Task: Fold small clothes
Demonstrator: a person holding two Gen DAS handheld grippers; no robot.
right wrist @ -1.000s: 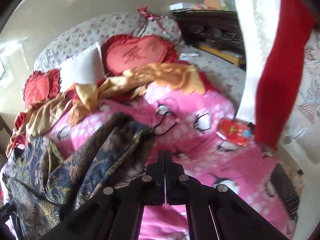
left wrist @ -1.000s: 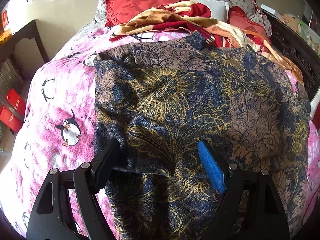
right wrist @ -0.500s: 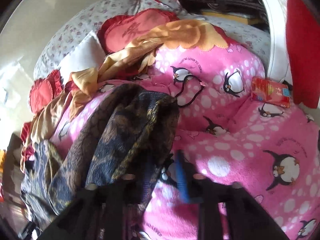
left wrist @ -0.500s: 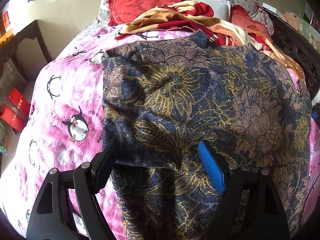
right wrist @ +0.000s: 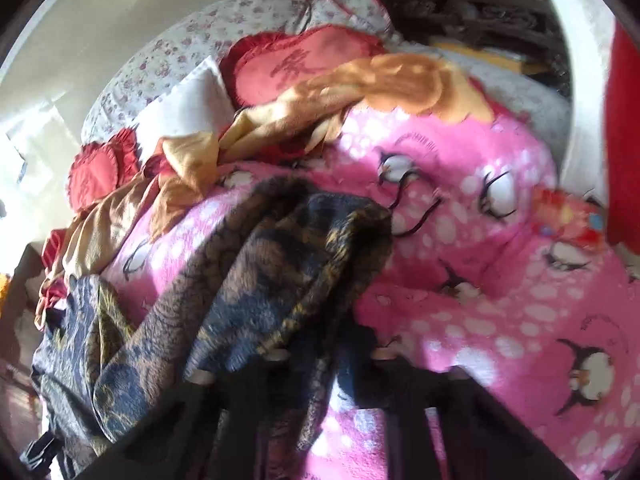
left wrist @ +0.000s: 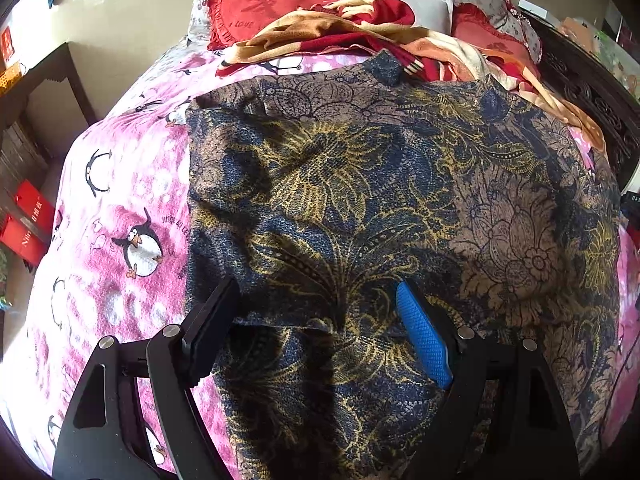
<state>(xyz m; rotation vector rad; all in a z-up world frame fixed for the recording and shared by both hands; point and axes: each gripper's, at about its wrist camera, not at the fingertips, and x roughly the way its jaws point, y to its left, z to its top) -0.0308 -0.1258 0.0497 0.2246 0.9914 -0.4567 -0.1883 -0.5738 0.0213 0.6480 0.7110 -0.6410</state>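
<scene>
A dark blue, tan and gold flower-print garment [left wrist: 360,200] lies spread on the pink penguin blanket [left wrist: 120,208]. My left gripper [left wrist: 316,296] hovers over its near folded edge, open wide, with a black finger at the left and a blue-padded finger [left wrist: 420,332] at the right. In the blurred right wrist view, a bunched end of the same garment [right wrist: 280,264] runs down between the fingers of my right gripper [right wrist: 328,360]. Its jaws are closing on that fabric and look nearly together.
Red heart cushions [left wrist: 272,4] and an orange-and-red blanket [left wrist: 360,32] pile up at the head of the bed. A dark side table [left wrist: 36,80] stands to the left, and a carved dark headboard [left wrist: 592,92] to the right. A red packet [right wrist: 568,216] lies on the pink blanket.
My right gripper has dropped toward the bunched end of the garment, opened, then closed around the fabric. The left gripper has held its place, open.
</scene>
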